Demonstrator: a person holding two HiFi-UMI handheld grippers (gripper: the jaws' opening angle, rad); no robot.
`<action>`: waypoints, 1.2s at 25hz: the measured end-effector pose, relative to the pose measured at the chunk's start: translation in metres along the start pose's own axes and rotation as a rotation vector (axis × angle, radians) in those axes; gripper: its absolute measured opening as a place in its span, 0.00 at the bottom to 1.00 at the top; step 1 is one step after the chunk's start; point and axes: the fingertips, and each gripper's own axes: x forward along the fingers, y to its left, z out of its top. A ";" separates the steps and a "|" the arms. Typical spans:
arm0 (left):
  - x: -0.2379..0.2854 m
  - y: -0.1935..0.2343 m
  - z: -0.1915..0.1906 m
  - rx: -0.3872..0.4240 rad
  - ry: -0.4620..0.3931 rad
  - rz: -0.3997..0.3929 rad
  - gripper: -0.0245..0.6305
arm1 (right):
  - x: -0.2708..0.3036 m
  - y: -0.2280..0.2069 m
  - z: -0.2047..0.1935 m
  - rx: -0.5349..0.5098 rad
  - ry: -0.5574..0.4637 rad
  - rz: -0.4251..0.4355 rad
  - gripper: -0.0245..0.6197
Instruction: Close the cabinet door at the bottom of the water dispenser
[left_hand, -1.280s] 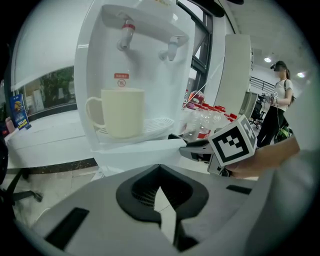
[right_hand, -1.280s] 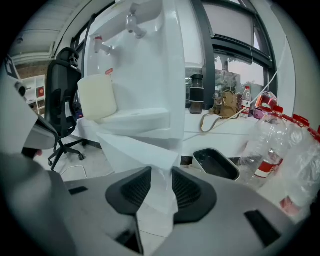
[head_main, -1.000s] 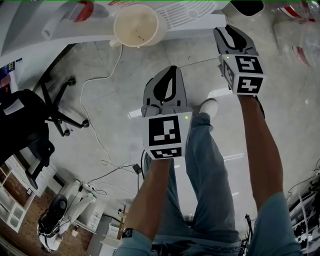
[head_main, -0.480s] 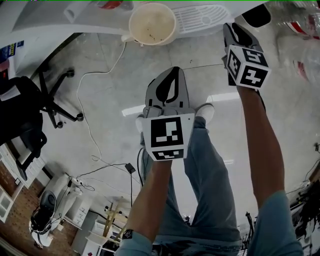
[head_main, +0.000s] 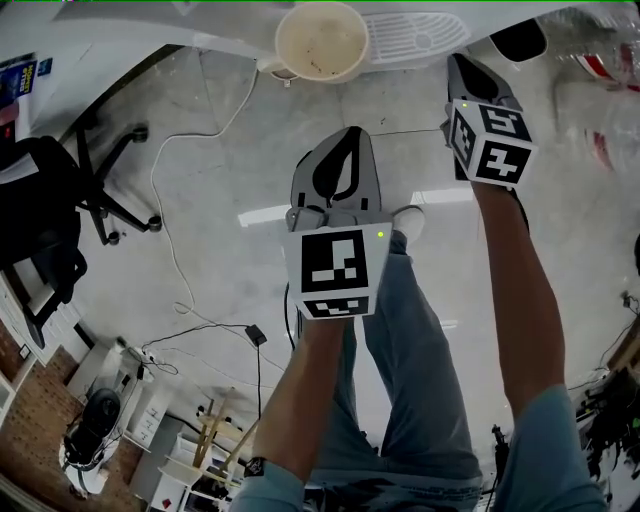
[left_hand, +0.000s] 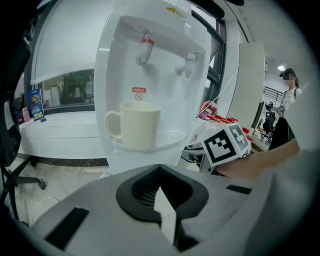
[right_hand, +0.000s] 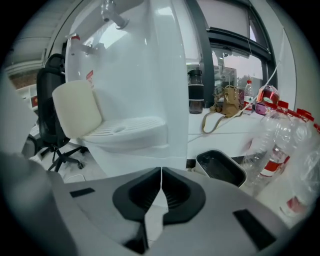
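Observation:
The white water dispenser (left_hand: 165, 60) stands right ahead, with a cream cup (left_hand: 137, 125) on its drip tray (right_hand: 125, 131). From the head view I see only its top edge, the cup (head_main: 322, 40) and the tray (head_main: 410, 25). The cabinet door at its bottom does not show clearly in any view. My left gripper (head_main: 350, 135) hangs in front of the dispenser over the floor, shut and empty. To the right of it and nearer the dispenser, my right gripper (head_main: 462, 62) is shut on nothing. The tips meet in both gripper views (left_hand: 159, 167) (right_hand: 161, 170).
A black office chair (head_main: 50, 210) stands left, with a white cable (head_main: 165, 230) running across the concrete floor. Right of the dispenser are a black bin (right_hand: 220, 167) and plastic bottles (right_hand: 280, 150). A bag (right_hand: 227, 107) lies on the desk behind. A person (left_hand: 287, 95) stands far off.
The head view has swung, so the cup and dispenser slid right in it. Both grippers stay nearly in place. The right gripper's jaws have drawn together.

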 end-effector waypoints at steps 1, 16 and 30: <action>-0.003 0.000 0.000 -0.003 -0.002 -0.002 0.05 | -0.008 0.003 -0.001 0.012 -0.002 0.005 0.09; -0.086 0.000 0.013 0.050 -0.063 -0.070 0.05 | -0.144 0.103 0.015 0.076 -0.127 0.169 0.08; -0.219 0.045 0.071 0.012 -0.190 0.024 0.05 | -0.271 0.180 0.113 -0.084 -0.232 0.181 0.09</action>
